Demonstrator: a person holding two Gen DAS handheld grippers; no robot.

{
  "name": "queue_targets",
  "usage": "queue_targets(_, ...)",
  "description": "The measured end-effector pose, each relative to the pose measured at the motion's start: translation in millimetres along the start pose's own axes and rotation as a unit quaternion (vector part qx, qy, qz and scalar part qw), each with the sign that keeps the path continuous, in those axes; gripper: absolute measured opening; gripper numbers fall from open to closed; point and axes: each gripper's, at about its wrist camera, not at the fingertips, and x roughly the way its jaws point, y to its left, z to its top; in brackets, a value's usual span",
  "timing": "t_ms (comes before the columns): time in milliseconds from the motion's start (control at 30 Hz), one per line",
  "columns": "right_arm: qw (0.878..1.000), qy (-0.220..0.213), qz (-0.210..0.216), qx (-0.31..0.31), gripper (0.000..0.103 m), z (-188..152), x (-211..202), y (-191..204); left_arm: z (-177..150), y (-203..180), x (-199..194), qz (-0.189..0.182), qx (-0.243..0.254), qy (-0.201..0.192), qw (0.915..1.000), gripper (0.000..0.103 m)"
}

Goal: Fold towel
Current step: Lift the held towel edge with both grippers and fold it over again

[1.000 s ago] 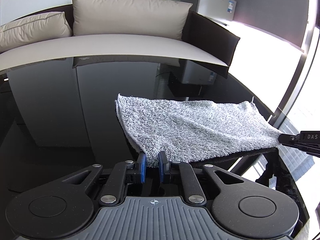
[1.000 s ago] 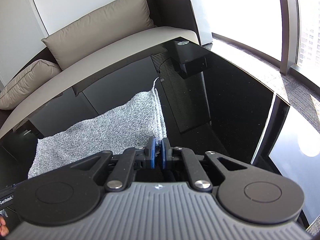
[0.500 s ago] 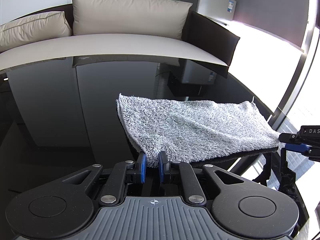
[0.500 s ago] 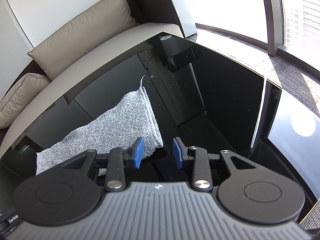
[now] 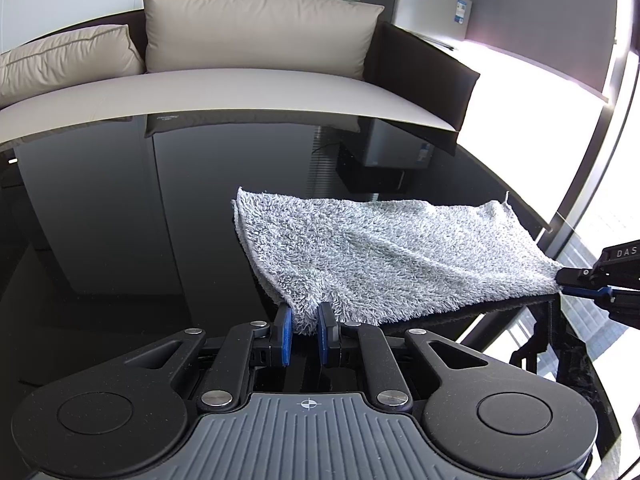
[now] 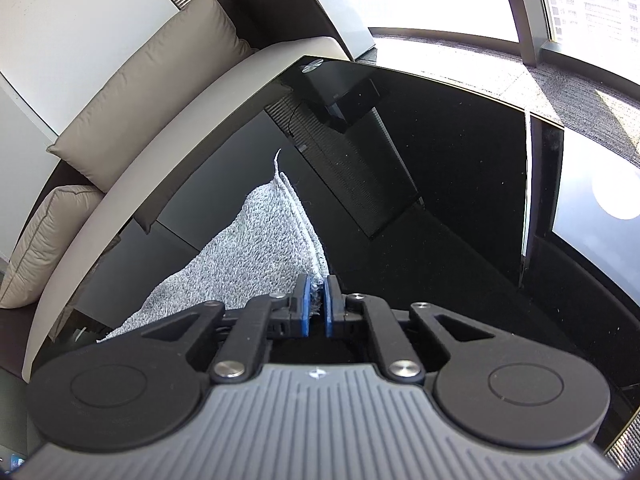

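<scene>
Our left gripper (image 5: pixel 304 330) pinches the towel (image 5: pixel 384 260) at its near corner, blue pads narrow on a tuft of pile. Our right gripper (image 6: pixel 316 308) is clamped tight on the towel's other near corner, where stacked hems show at least two layers caught together; from the left wrist view that gripper (image 5: pixel 580 280) sits at the towel's far right edge. The towel, grey and shaggy, lies on the glossy black counter (image 5: pixel 120 240) between the two grippers, already doubled over by the look of its edges, its far side flat and its near side raised slightly off the glass. A loose thread stands up at the towel's far right corner. Beyond the towel run a pale bench seat (image 5: pixel 224 92) and beige cushions (image 5: pixel 256 32).

We judge the cloth light, limp and high in friction: it will sag between holds and drape instead of keeping a crease. Corners and hemmed edges are the places to take it, all layers pinched together, since the slick counter offers little drag to hold the lower layer.
</scene>
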Motion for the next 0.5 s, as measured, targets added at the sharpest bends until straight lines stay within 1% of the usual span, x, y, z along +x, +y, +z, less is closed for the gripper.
queue_targets(100, 1.000, -0.008, 0.000, 0.004, 0.006, 1.2, -0.6, -0.3, 0.1, 0.6, -0.7, -0.001, 0.000, 0.000, 1.0000, 0.012)
queue_targets(267, 1.000, -0.022, 0.014, 0.003, 0.005, 1.2, -3.8, 0.0, 0.2, 1.9, -2.3, -0.003, -0.001, 0.000, 1.0000, 0.012)
queue_targets(333, 0.999, -0.032, 0.014, 0.001, 0.005, 1.7, -6.3, 0.3, 0.3, 2.4, -3.0, -0.004, -0.002, -0.001, 1.0000, 0.012)
queue_targets(500, 0.999, -0.041, 0.015, -0.001, 0.005, 1.8, -11.0, 1.5, 0.8, 4.1, -4.0, -0.006, -0.003, -0.001, 1.0000, 0.012)
